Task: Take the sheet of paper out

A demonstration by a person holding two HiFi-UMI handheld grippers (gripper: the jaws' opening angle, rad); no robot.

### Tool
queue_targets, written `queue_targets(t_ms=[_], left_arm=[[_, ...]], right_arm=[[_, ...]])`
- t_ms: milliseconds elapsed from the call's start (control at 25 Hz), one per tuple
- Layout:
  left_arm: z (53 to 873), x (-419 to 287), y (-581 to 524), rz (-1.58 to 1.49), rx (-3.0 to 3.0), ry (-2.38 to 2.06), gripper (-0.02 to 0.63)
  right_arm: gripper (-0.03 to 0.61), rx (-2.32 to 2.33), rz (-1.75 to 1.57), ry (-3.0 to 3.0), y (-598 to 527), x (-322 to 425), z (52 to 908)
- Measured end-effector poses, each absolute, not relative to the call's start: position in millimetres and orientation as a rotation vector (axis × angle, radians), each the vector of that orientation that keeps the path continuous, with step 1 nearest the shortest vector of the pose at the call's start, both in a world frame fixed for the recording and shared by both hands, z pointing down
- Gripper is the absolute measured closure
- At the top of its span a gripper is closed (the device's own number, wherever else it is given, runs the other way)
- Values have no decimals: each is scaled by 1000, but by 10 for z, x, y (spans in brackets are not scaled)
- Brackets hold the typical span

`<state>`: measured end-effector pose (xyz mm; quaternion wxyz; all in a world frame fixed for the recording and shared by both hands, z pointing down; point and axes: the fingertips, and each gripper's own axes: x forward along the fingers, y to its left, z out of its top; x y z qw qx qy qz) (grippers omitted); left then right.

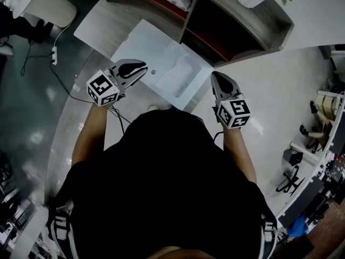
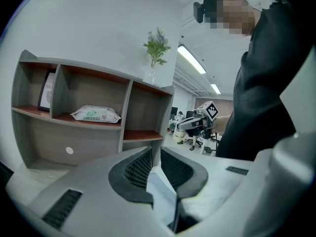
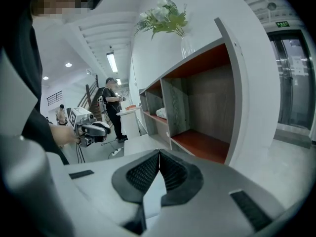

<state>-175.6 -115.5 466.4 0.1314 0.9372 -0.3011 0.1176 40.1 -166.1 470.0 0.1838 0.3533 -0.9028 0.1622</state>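
A white flat folder [image 1: 161,58] with a snap button [image 1: 153,70] is seen lying on the table [image 1: 269,90] just in front of the shelf unit [image 1: 237,31]. Its long axis runs roughly along the shelf unit's front. The sheet of paper is judged to be inside the folder; it cannot be told apart from it. The folder lies ahead of both grippers, between them and the shelf unit. The left gripper [image 1: 143,67] is nearer, with its tips over the folder's left edge; contact cannot be told. The right gripper [image 1: 214,75] is held just beside the folder's right corner, on the side away from the shelf unit. Both pairs of jaws are pressed together at the tips, and nothing is seen clamped in either. For the next move, 1 gripper would likely be needed on the folder and 1 on the sheet.
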Motion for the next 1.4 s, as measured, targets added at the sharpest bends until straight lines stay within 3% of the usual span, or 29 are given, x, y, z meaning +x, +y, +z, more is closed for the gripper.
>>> queue_targets(t_ms=[200, 400, 920, 1400], left_arm=[[4910, -1620, -1284, 463, 2724, -849, 575], [5334, -1488, -1353, 661, 2708, -781, 520], [6137, -1179, -1464, 817, 2638, -608, 501], [6835, -947, -1607, 909, 2546, -601, 417]], right_arm=[[566, 998, 486, -2524, -1699, 484, 4805], [566, 1016, 524, -2499, -1698, 587, 4910], [566, 1077, 567, -2423, -1672, 857, 5129], [566, 1087, 618, -2385, -1593, 979, 5281]])
